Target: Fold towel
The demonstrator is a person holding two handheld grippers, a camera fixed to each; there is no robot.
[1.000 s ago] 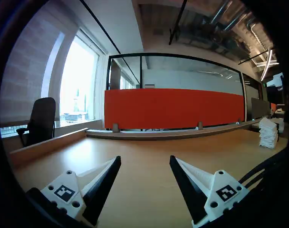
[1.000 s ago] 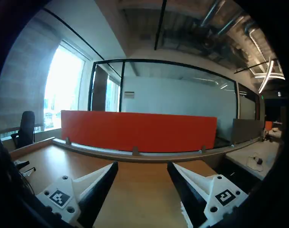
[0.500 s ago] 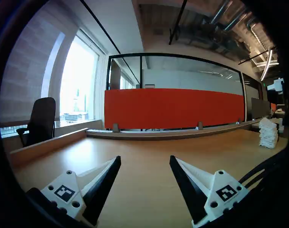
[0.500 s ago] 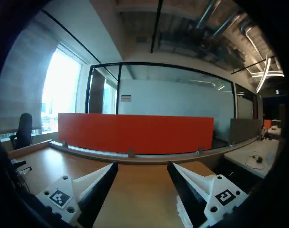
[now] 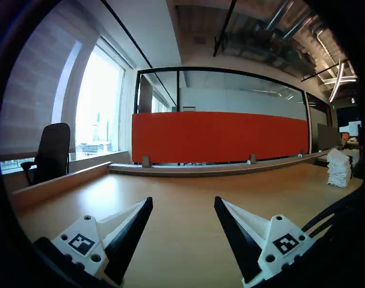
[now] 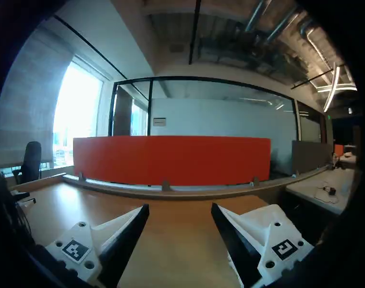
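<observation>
In the left gripper view we see the left gripper [image 5: 182, 199] held low over the wooden surface [image 5: 182, 180]. Its two fingers [image 5: 132, 230] are spread wide, with bare wood between them and nothing in their grasp. The stack of white towels [image 5: 339, 168] stands on the same surface far off to the right of this view, well apart from the fingers. Black cables [image 5: 334, 211] curve in at the lower right edge. An orange partition [image 5: 221, 137] runs behind the surface. To the left we see a black office chair [image 5: 50, 153] in front of a bright window [image 5: 98, 113].

In the right gripper view we find the right gripper [image 6: 179, 206] likewise low over the wooden surface, its fingers [image 6: 122, 237] wide apart and holding nothing. The orange partition stands across the back of this view as well, with a glass wall [image 6: 221, 113] above it. To the right lies a pale neighbouring surface [image 6: 317, 185] with a small dark object and a thin cable on it; we cannot tell what the object is. Pipes [image 6: 264, 19] run along the ceiling, and a light strip [image 6: 332, 89] glows at the upper right.
</observation>
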